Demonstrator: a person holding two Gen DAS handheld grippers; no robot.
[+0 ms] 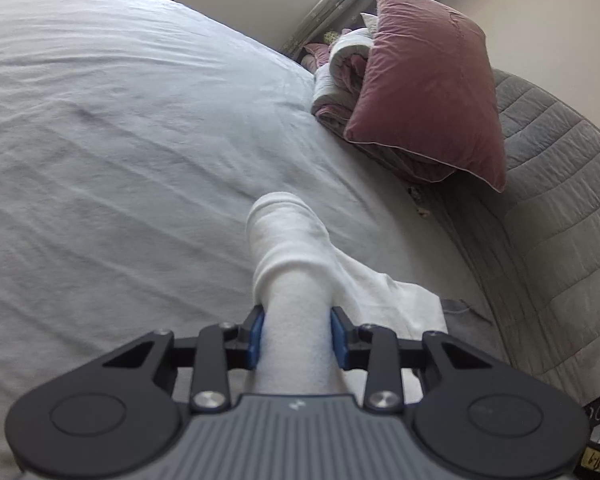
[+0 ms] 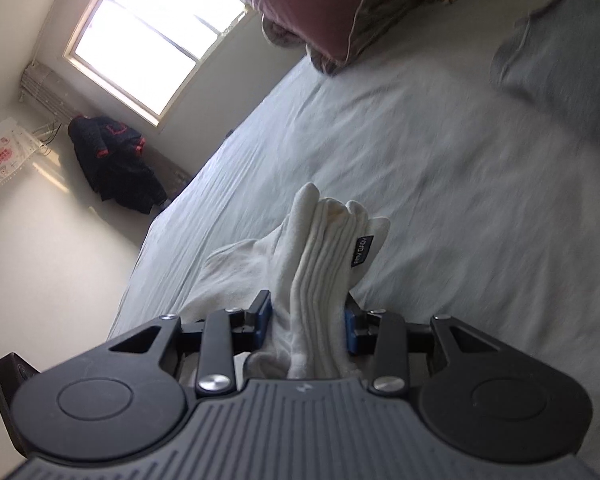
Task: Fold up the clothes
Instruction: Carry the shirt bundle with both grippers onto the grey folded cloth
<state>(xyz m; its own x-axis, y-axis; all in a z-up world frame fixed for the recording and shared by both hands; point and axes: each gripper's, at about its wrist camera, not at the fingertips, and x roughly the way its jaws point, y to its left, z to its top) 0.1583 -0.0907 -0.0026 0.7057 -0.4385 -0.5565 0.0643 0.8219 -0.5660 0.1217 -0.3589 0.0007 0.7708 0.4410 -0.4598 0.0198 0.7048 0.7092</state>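
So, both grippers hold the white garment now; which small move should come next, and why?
Probably lift a little more and draw the two apart. The left gripper and right gripper each pinch a bunched part of the white garment, and the rest lies crumpled on the bed sheet.

My left claw (image 1: 296, 334) is black with blue pads and a grey ribbed body; my right claw (image 2: 308, 326) matches it. The garment (image 1: 288, 264) between them is plain white, ribbed at one edge, with a small dark label (image 2: 362, 251). The bed sheet (image 1: 120, 140) is pale blue-grey, the pillow (image 1: 428, 84) dusty pink with light piping, the quilted cover (image 1: 548, 184) grey.
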